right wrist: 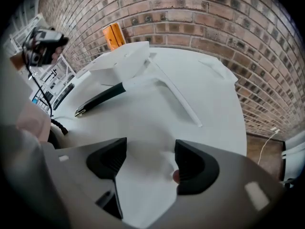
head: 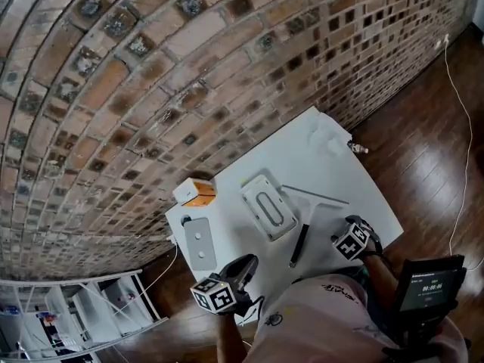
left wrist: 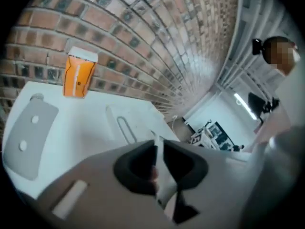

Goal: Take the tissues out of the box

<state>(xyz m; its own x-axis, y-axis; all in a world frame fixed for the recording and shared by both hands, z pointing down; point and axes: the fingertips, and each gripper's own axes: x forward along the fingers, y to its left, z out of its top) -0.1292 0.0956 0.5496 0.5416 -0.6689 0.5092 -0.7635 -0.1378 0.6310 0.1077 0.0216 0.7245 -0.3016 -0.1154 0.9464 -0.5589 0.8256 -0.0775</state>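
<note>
While the left gripper (left wrist: 157, 147) hangs over the near-left part of the table (head: 325, 165), its jaws stand narrow and are closed on a thin white tissue (left wrist: 161, 171). This tissue runs through the slit between the two dark pads and trails down toward the gripper body.

Task item location:
- The tissue box (head: 268, 206) lies flat near the middle of the table, with its oval slot facing up.
- The box is apart from both grippers. The left gripper view shows it beyond the jaw tips, not touching them.

Right gripper:
- The right gripper (right wrist: 145, 159) points steeply down at the near-right part of the table.
- Its jaws stand wide apart.
- A second tissue sheet (right wrist: 143, 194) lies on the table in the gap between them. It is creased near the right-hand pad; contact between that pad and the sheet cannot be determined.

Other items on the table:
- An orange carton (head: 200, 195) stands upright at the far-left edge, just beside the brick wall (head: 189, 66).
- A flat grey panel (head: 200, 242) lies near the left edge, between the carton and the left gripper.
- A squeegee (head: 299, 244) with a black handle and a long white blade lies just to the right of the tissue box, handle toward the person.
</note>
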